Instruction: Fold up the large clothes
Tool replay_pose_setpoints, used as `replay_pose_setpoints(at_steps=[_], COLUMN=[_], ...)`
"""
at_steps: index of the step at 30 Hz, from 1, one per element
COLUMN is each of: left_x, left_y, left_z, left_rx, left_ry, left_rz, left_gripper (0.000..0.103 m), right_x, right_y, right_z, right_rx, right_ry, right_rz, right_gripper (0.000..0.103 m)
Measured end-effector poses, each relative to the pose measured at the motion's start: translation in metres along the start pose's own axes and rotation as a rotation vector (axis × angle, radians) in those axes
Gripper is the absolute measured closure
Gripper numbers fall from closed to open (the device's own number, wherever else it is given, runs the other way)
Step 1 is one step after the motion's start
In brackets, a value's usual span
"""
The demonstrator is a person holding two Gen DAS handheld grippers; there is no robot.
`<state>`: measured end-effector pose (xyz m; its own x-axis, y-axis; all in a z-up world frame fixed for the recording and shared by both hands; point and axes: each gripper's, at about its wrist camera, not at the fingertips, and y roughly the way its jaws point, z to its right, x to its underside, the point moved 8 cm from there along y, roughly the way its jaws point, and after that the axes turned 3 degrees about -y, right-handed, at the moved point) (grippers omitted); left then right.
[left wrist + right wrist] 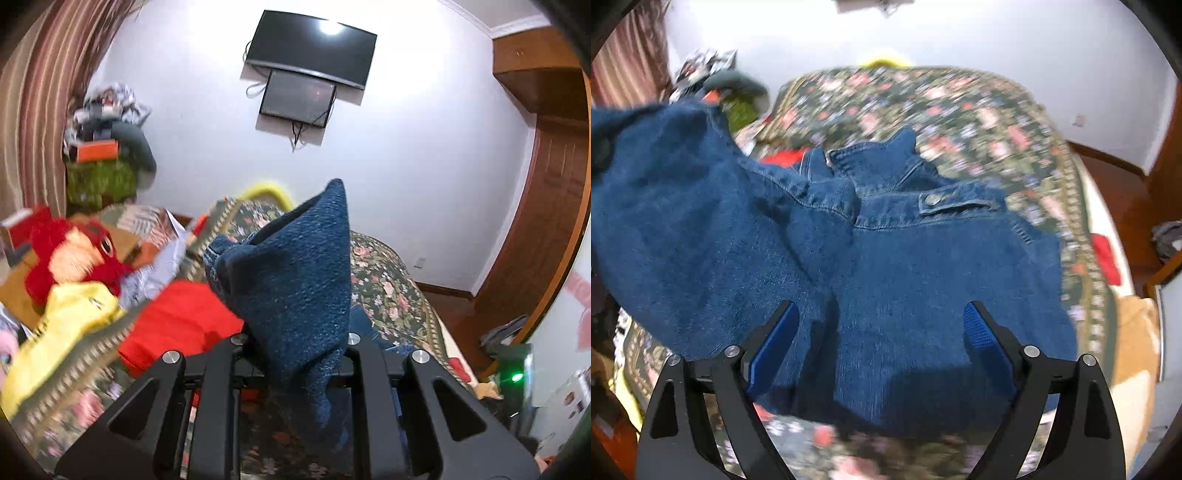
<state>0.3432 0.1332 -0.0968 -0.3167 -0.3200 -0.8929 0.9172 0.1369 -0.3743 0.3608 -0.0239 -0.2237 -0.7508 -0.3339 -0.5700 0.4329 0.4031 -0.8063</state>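
**Denim jacket lifted by one side over the bed**

Denim jacket (905, 258) lies partly on the floral bedspread (960, 110), chest pocket flap and snap facing up, while one side of it rises toward the upper left of the right wrist view. That raised cloth (295, 266) is pinched in the left gripper (295, 354), jaws pressed together on it, probably to carry that side over the body of the jacket as a fold. The right gripper (882, 332) hangs just above the jacket's lower part, blue pads spread wide with nothing pinched, seemingly ready to steady it.

Beyond the jacket lie a red garment (177, 321) and a yellow one (66, 314). Which part of the jacket is pinched cannot be told; cloth hides the left fingertips, and blur smears the bedspread.
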Motion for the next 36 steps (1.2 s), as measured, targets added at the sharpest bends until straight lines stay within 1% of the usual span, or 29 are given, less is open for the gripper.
replay_pose_setpoints(at_steps=[1, 3, 5, 7, 9, 10, 11, 14, 16, 18, 19, 20, 22, 23, 24, 25, 26, 27, 28, 29, 31, 33, 36], left_x=[-0.001, 0.004, 0.013, 0.024, 0.031, 0.033, 0.036, 0.042, 0.051, 0.064, 0.076, 0.086, 0.116, 0.135, 0.152, 0.176, 0.191, 0.208, 0.219, 0.229, 0.237, 0.237, 0.233], left_y=[-0.001, 0.000, 0.006, 0.015, 0.023, 0.025, 0.026, 0.032, 0.039, 0.046, 0.051, 0.054, 0.064, 0.069, 0.072, 0.074, 0.075, 0.074, 0.072, 0.069, 0.060, 0.055, 0.044], left_z=[-0.001, -0.001, 0.004, 0.012, 0.027, 0.034, 0.045, 0.081, 0.111, 0.141, 0.159, 0.170, 0.195, 0.205, 0.212, 0.220, 0.224, 0.228, 0.230, 0.231, 0.232, 0.229, 0.222], left_rx=[-0.005, -0.007, -0.003, 0.002, 0.009, 0.020, 0.037, 0.094, 0.142, 0.204, 0.249, 0.276, 0.326, 0.345, 0.355, 0.366, 0.366, 0.362, 0.355, 0.351, 0.363, 0.376, 0.395], left_ry=[0.008, 0.025, 0.041, 0.061, 0.100, 0.113, 0.128, 0.142, 0.145, 0.143, 0.137, 0.140, 0.156, 0.179, 0.203, 0.256, 0.290, 0.337, 0.380, 0.421, 0.483, 0.500, 0.508], left_rz=[-0.004, -0.030, -0.059, -0.084, -0.092, -0.094, -0.099, -0.121, -0.154, -0.208, -0.248, -0.278, -0.371, -0.430, -0.471, -0.530, -0.565, -0.603, -0.624, -0.635, -0.641, -0.653, -0.675], left_gripper=[0.087, 0.087, 0.087, 0.087, 0.087, 0.087, 0.087, 0.088, 0.089, 0.089, 0.089, 0.089, 0.089, 0.090, 0.090, 0.090, 0.090, 0.090, 0.090, 0.090, 0.090, 0.089, 0.081], right_x=[0.002, 0.014, 0.022, 0.027, 0.029, 0.029, 0.028, 0.028, 0.032, 0.040, 0.043, 0.050, 0.061, 0.065, 0.072, 0.078, 0.084, 0.089, 0.091, 0.093, 0.094, 0.092, 0.087], right_y=[0.006, 0.027, 0.040, 0.048, 0.044, 0.037, 0.026, -0.011, -0.038, -0.060, -0.065, -0.075, -0.086, -0.090, -0.094, -0.099, -0.101, -0.105, -0.105, -0.107, -0.115, -0.121, -0.134], right_z=[-0.009, -0.037, -0.049, -0.053, -0.048, -0.043, -0.034, 0.005, 0.040, 0.077, 0.087, 0.107, 0.131, 0.140, 0.149, 0.157, 0.166, 0.172, 0.176, 0.178, 0.180, 0.177, 0.166], right_rx=[-0.017, -0.060, -0.052, -0.040, -0.104, -0.138, -0.145, -0.091, -0.038, 0.024, 0.046, 0.074, 0.108, 0.121, 0.133, 0.147, 0.163, 0.179, 0.188, 0.195, 0.201, 0.193, 0.172], right_ry=[-0.015, -0.076, -0.116, -0.133, -0.114, -0.085, -0.047, 0.023, 0.074, 0.144, 0.165, 0.201, 0.247, 0.263, 0.278, 0.293, 0.302, 0.304, 0.303, 0.303, 0.305, 0.305, 0.294], right_rz=[-0.015, -0.076, -0.103, -0.126, -0.155, -0.154, -0.139, -0.061, -0.012, 0.018, 0.021, 0.022, 0.021, 0.021, 0.022, 0.020, 0.017, 0.015, 0.013, 0.011, 0.014, 0.029, 0.069], right_gripper=[0.014, 0.014, 0.014, 0.014, 0.014, 0.014, 0.014, 0.014, 0.014, 0.014, 0.014, 0.014, 0.014, 0.014, 0.014, 0.014, 0.014, 0.014, 0.014, 0.014, 0.014, 0.014, 0.014])
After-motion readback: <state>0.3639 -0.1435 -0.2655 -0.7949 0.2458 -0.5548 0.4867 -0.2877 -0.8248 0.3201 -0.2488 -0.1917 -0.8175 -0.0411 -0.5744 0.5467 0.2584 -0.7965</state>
